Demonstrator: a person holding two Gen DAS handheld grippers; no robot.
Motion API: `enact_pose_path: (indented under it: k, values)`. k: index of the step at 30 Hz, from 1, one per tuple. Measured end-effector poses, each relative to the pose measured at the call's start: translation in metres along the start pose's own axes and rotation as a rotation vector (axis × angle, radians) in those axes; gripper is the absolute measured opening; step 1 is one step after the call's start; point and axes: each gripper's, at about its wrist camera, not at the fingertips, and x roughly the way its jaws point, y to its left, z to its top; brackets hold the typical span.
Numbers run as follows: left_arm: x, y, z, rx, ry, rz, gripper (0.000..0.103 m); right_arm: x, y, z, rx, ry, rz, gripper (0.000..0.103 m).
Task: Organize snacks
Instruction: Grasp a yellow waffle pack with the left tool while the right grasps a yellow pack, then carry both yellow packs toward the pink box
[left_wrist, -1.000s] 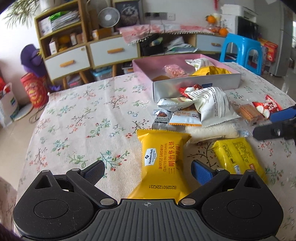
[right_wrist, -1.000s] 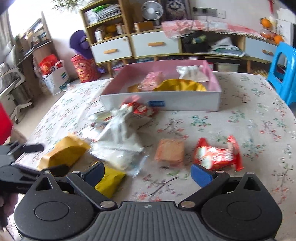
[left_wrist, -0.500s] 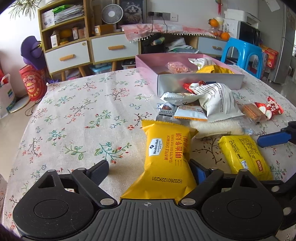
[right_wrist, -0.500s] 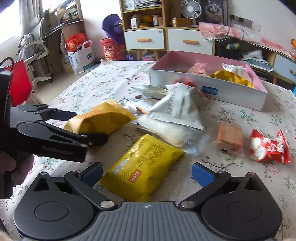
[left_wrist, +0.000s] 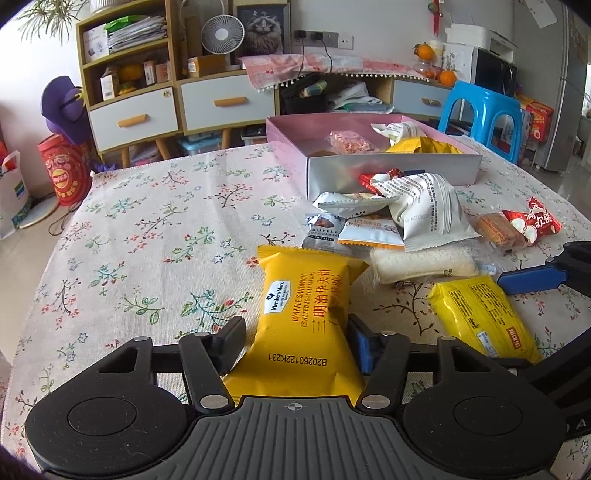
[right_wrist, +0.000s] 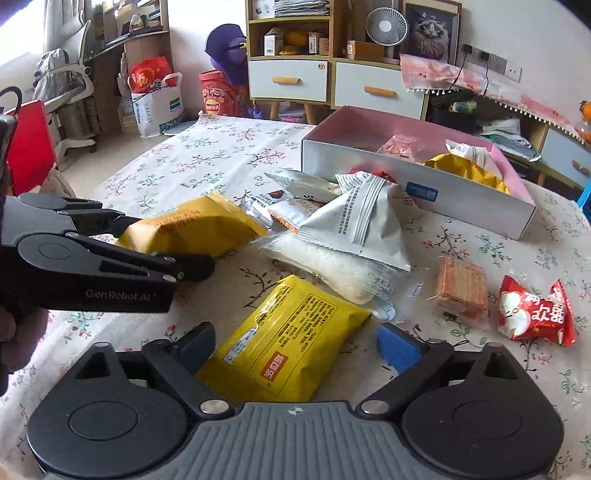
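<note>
A yellow waffle sandwich pack (left_wrist: 303, 314) lies on the flowered tablecloth, and my left gripper (left_wrist: 295, 339) is closing on it, both pads against its pinched sides. The right wrist view shows that same left gripper (right_wrist: 162, 243) clamped round the pack (right_wrist: 192, 229). My right gripper (right_wrist: 297, 343) straddles a flatter yellow pack (right_wrist: 284, 347); its jaws are closing, but the right pad stands off the wrapper. One blue finger (left_wrist: 532, 277) of it shows in the left wrist view, beside that pack (left_wrist: 484, 317). Behind stands the pink box (left_wrist: 388, 170) with several snacks inside.
A heap of white and silver packets (right_wrist: 354, 218) and a clear rice-cracker bag (right_wrist: 328, 262) lie between the grippers and the box. A wafer (right_wrist: 461, 288) and a red packet (right_wrist: 532, 314) sit to the right. A blue stool (left_wrist: 480, 110) and cabinets stand beyond the table.
My left jaws have closed in from wide open onto the waffle pack. My right gripper swung left from the wafer and red packet to the flat yellow pack, jaws narrowing slightly.
</note>
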Motion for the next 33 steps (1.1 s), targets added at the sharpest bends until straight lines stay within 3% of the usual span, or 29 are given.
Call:
enact_pose_path:
  k: [4, 11, 16, 25, 33]
  values:
    - [-0.001, -0.001, 0.001, -0.007, 0.000, 0.001, 0.050, -0.003, 0.000, 0.000, -0.019, -0.010, -0.019, 0.063]
    - [-0.003, -0.002, 0.003, -0.032, 0.012, -0.004, 0.044, -0.008, -0.004, 0.003, -0.029, 0.000, -0.011, 0.041]
    - [-0.006, 0.004, 0.007, -0.102, 0.034, -0.006, 0.043, -0.009, -0.001, 0.005, -0.032, 0.013, 0.023, 0.041]
    - [-0.014, 0.006, 0.014, -0.120, 0.033, 0.000, 0.042, -0.016, -0.002, 0.014, -0.017, 0.005, 0.063, 0.040]
    - [-0.022, 0.006, 0.028, -0.153, 0.004, -0.028, 0.042, -0.027, -0.018, 0.030, 0.073, -0.001, 0.092, 0.040]
